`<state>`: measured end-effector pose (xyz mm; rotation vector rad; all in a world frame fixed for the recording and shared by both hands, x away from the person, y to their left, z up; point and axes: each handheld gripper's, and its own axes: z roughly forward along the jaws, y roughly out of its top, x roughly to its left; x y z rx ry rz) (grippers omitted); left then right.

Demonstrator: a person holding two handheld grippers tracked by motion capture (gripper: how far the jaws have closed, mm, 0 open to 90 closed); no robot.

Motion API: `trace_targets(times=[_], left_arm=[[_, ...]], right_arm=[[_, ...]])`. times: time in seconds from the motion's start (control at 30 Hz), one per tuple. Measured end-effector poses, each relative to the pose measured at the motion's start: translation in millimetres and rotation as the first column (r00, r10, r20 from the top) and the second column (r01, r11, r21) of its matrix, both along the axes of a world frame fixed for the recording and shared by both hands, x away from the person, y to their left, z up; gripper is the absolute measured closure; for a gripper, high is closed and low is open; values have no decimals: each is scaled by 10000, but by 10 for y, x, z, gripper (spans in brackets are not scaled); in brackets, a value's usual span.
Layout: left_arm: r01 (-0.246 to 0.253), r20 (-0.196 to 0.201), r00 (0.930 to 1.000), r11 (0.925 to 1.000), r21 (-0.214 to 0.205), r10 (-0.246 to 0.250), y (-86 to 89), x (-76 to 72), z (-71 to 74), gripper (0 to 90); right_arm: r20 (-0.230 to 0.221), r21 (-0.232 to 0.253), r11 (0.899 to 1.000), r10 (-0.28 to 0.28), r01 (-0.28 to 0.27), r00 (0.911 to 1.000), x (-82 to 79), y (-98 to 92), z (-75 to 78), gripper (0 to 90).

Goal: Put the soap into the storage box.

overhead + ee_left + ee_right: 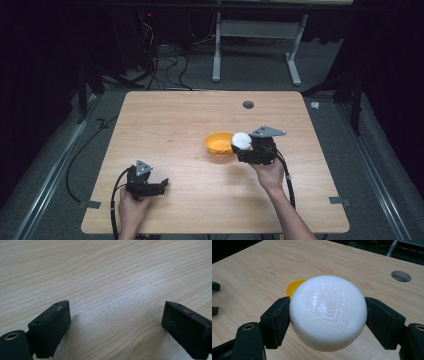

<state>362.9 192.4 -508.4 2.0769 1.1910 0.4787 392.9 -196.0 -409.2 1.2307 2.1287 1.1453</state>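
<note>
Dark floor and trailing cables were seen around a light wooden table (175, 120), whose top carried a round cable hole (248, 105) near its far edge. Near the middle of that top an orange bowl (218, 143) was set. At the bowl's right rim a white puck-shaped object (241, 140) was held off the wood by the right gripper (245, 150). In the right gripper view the 2 black jaws were seen pressed against opposite sides of the white puck-shaped object (328, 311), 1 on each flank, and a yellow-orange edge of the bowl (293, 287) was visible just behind it.

The left gripper (159, 186) was kept near the table's front left, well apart from the bowl. In the left gripper view its jaws were spread wide with nothing between them, only bare wood grain (107, 277).

The step in hand was judged to be the carry of the white object to the bowl, with the placing not yet done, since the object was beside the rim rather than over the hollow. For the next move a short shift toward the bowl's centre would be called for, followed by a lowering and a parting of the jaws. Care would be needed that the light bowl was not nudged aside by a jaw.
</note>
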Motion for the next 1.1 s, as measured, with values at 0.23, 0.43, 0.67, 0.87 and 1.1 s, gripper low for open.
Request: trace_targets(times=[0.23,0.43,0.67,0.87,1.1], left_arm=[[-3,3,10000,10000,-2,3,0,0,0,91],[-6,3,10000,10000,-1,6,0,0,0,92],[-57,31,10000,10000,-23,58,2,-1,-1,99],[-56,30,10000,10000,-22,56,2,-1,-1,100],[-58,30,10000,10000,-25,58,2,-1,-1,100]], right_arm=[[-111,99,9999,85,-84,9999,103,72,16,253],[-228,125,9997,193,-190,9996,204,175,15,253],[-295,17,9998,186,-186,9994,339,296,-8,253],[-553,-283,9993,219,-235,9982,427,395,-99,253],[-800,-552,9982,207,-252,9966,532,484,-233,252]])
